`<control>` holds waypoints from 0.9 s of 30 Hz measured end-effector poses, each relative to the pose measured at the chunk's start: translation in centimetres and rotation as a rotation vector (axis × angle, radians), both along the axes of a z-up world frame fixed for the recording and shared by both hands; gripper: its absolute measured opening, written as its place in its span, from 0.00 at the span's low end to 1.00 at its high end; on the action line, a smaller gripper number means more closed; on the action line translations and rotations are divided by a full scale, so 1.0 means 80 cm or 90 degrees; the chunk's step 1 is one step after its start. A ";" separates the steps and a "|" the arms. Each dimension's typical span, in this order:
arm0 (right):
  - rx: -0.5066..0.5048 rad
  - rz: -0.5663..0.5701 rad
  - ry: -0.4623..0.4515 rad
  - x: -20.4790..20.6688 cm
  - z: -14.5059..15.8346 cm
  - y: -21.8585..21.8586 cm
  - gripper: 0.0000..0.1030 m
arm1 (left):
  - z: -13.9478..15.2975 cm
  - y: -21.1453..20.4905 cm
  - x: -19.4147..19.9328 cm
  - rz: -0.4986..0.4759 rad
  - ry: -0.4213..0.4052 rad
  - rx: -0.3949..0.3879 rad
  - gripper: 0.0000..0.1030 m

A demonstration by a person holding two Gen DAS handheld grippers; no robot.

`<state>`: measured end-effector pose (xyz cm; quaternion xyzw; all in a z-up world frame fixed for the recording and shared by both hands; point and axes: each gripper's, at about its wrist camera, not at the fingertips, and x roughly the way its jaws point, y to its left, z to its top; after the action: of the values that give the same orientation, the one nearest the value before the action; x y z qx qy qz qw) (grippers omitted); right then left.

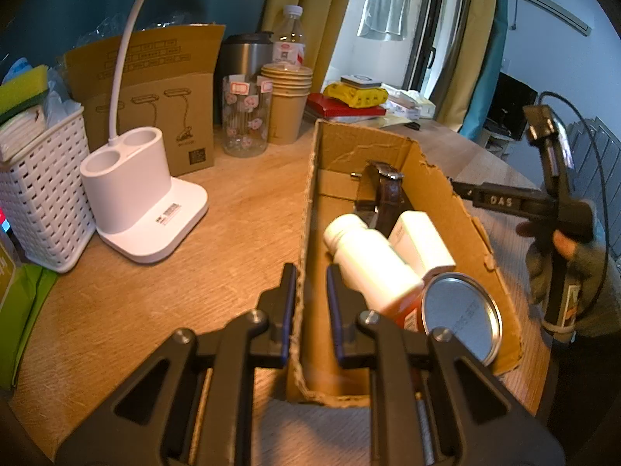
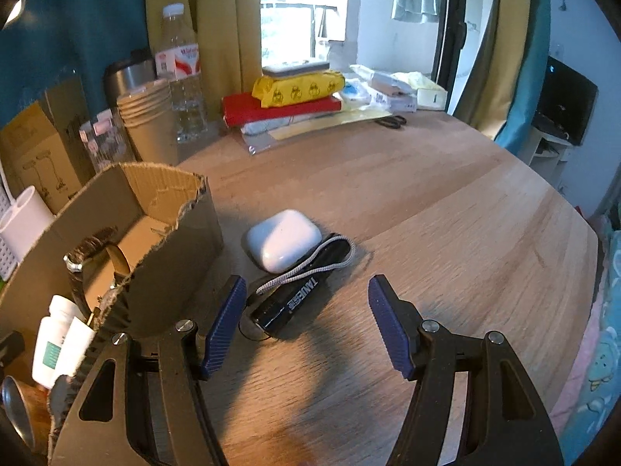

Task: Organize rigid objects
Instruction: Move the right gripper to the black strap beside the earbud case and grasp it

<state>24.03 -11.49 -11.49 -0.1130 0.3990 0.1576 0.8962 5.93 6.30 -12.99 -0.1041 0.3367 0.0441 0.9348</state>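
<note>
An open cardboard box [image 1: 431, 186] lies on the wooden table and holds a white pill bottle [image 1: 368, 260], a small white box [image 1: 421, 242], a tin can [image 1: 462, 316] and a brown-strapped watch [image 1: 388, 190]. My left gripper [image 1: 310, 310] straddles the box's left wall, one blue pad on each side, nearly closed on the cardboard. My right gripper [image 2: 306, 322] is open and empty above the table, just right of the box [image 2: 186, 240]. Between and ahead of its pads lie a black flashlight with a grey lanyard [image 2: 299, 295] and a white earbud case [image 2: 283, 239].
A white lamp base [image 1: 139, 202], a white woven basket [image 1: 42, 194], a cardboard package [image 1: 155, 97], a glass jar [image 1: 244, 116], stacked paper cups [image 1: 287, 97], a water bottle [image 2: 182, 73] and a pile of books and packets [image 2: 299, 97] line the table's back. Scissors [image 2: 392, 120] lie behind.
</note>
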 end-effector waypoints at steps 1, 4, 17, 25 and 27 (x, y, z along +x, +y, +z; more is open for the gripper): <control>-0.008 0.006 0.005 0.000 -0.004 0.004 0.67 | 0.000 0.000 0.000 0.000 0.000 0.000 0.16; -0.039 0.010 0.001 0.001 -0.014 0.015 0.67 | 0.000 0.000 0.000 0.000 0.000 0.000 0.16; -0.022 -0.003 0.056 0.020 -0.032 0.007 0.63 | 0.000 -0.001 0.000 0.000 0.000 0.000 0.16; -0.006 -0.002 0.055 0.021 -0.030 0.003 0.32 | 0.000 -0.001 0.000 0.000 0.000 0.000 0.16; -0.003 -0.004 0.055 0.021 -0.029 0.001 0.29 | 0.000 0.000 0.000 0.000 0.000 0.000 0.16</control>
<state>25.68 -11.39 -13.83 -0.1067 0.4380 0.1585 0.8784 5.92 6.31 -12.99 -0.1040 0.3367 0.0441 0.9348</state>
